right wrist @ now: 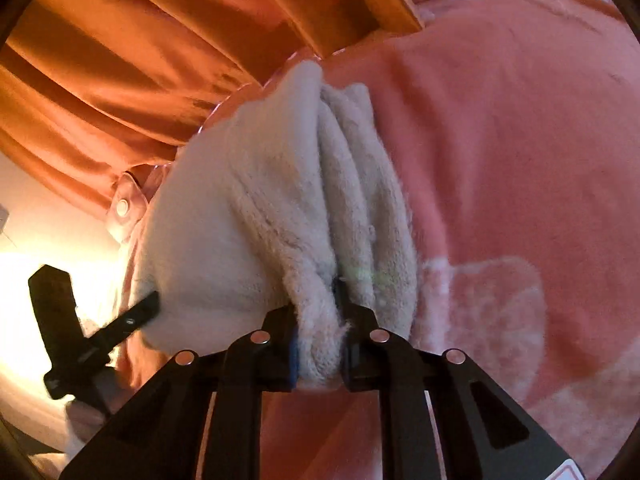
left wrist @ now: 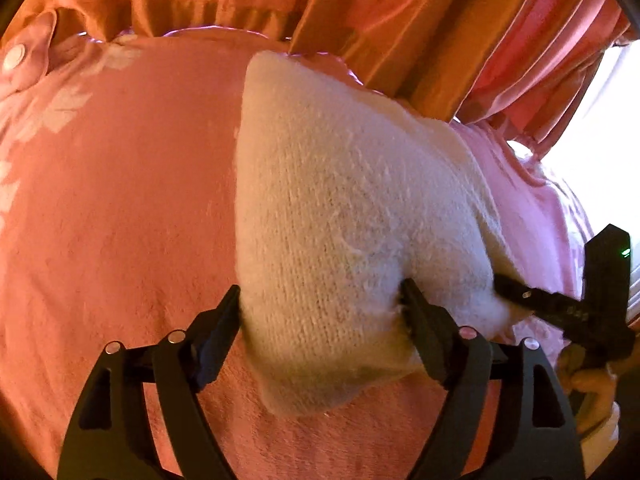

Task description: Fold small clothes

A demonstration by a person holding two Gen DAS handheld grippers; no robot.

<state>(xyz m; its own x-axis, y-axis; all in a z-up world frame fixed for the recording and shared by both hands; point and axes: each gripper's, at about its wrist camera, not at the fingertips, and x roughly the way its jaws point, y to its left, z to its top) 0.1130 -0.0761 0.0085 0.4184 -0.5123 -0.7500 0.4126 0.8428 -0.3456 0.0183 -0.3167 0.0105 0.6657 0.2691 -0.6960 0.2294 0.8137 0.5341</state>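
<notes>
Through the left wrist camera, your left gripper [left wrist: 320,312] stands with its jaws spread wide, one at each side of the cream knitted garment [left wrist: 340,208]. The near fingertip on the right dents the knit and the left one sits at its edge, but the cloth between them lies loose and unbunched, so I read this as straddling the piece rather than a grip, probably to steady or square the near end. The garment lies on a pink fleece blanket [left wrist: 120,200] with pale leaf prints, its far end reaching the blanket's edge below the orange curtain [left wrist: 360,8]. At the right of this view your right gripper [left wrist: 516,294] reaches the garment's side; your hand [left wrist: 592,384] is below it. Through the right wrist camera, the right gripper [right wrist: 320,344] has its jaws drawn close together and clamped on a gathered ridge of the cream garment [right wrist: 280,208]. The knit bulges out between the pads and falls away in soft folds, which suggests you hold this edge to lift it and carry it over for a fold. The left gripper [right wrist: 140,312] shows at the far left, its tip against the garment's other side. The pink blanket [right wrist: 520,140] covers the rest, with the curtain [right wrist: 160,60] behind. No basket, box or other container shows in either view.
</notes>
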